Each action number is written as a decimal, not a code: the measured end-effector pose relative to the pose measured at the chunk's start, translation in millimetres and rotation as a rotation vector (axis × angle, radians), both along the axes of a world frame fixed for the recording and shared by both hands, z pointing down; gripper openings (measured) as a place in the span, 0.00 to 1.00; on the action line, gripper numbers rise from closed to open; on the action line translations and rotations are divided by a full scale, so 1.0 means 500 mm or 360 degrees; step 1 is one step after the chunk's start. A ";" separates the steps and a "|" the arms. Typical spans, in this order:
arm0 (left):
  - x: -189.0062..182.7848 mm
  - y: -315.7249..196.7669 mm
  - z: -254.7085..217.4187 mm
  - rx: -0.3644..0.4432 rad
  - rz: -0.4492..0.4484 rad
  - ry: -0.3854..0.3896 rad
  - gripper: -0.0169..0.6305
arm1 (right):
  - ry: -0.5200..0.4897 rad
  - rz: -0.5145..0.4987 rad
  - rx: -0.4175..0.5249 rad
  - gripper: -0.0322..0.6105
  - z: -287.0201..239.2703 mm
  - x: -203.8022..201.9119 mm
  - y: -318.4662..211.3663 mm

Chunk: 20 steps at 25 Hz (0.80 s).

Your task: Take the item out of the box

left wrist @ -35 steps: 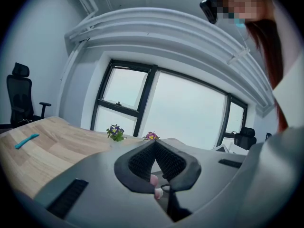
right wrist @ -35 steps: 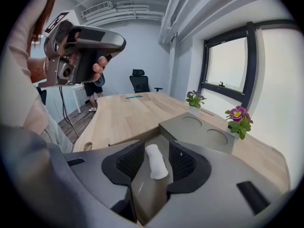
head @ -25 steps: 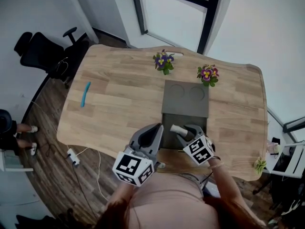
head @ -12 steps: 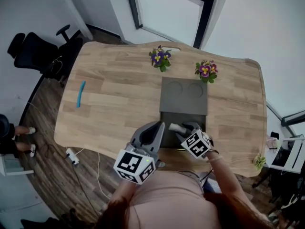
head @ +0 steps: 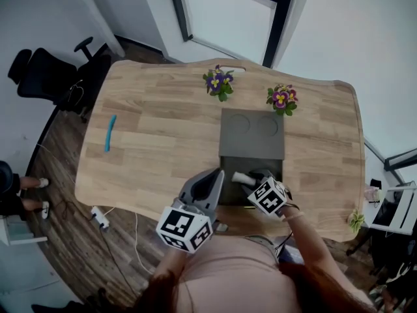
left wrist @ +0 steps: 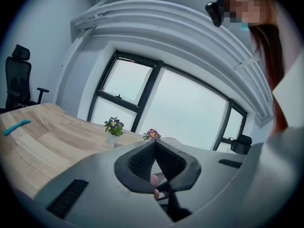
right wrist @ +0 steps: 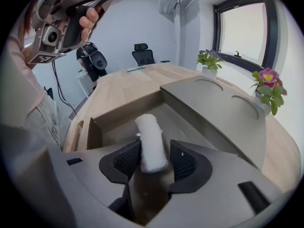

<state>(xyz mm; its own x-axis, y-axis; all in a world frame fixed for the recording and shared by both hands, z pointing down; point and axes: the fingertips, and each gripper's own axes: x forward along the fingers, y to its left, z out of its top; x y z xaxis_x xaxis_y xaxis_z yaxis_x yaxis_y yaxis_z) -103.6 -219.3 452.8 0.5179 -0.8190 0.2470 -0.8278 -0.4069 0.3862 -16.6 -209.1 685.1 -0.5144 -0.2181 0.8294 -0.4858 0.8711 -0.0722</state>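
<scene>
Two jaws of right gripper (right wrist: 155, 158) opening around white rolled cloth (right wrist: 151, 141), poised over hollow of open grey box (right wrist: 122, 110) on wooden bench (right wrist: 118, 85). Empty left gripper (left wrist: 155, 162) pressed together. Risk: loosened cloth slipping free, dropping back inside.

My head camera looks steeply down on the whole table (head: 163, 135) from high above. My left gripper view sits raised, facing level across the wood to the window (left wrist: 190, 113). My right gripper view is low, close over the open box (right wrist: 128, 109). All three catch both flowerpots (head: 218, 83).
</scene>
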 end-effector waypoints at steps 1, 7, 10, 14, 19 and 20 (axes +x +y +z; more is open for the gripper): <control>-0.001 0.000 0.001 0.0000 0.0001 0.0000 0.03 | 0.0003 -0.0003 -0.0004 0.33 0.003 0.000 0.000; -0.009 0.000 0.006 -0.0017 -0.0009 -0.0002 0.03 | 0.0011 0.0007 0.0014 0.31 0.003 0.001 -0.002; -0.014 0.000 0.006 -0.0013 -0.0018 -0.0008 0.03 | -0.0012 0.0041 0.0002 0.27 0.002 0.003 -0.007; -0.018 -0.002 0.005 -0.0010 -0.0023 -0.0012 0.03 | -0.0017 0.0037 0.0000 0.26 0.003 0.006 -0.007; -0.024 -0.003 0.004 -0.0004 -0.0026 -0.0009 0.03 | -0.0029 0.0023 0.0027 0.26 -0.002 0.002 -0.006; -0.024 -0.003 0.004 -0.0002 -0.0025 -0.0010 0.03 | -0.0039 0.0024 0.0032 0.26 -0.004 0.001 -0.007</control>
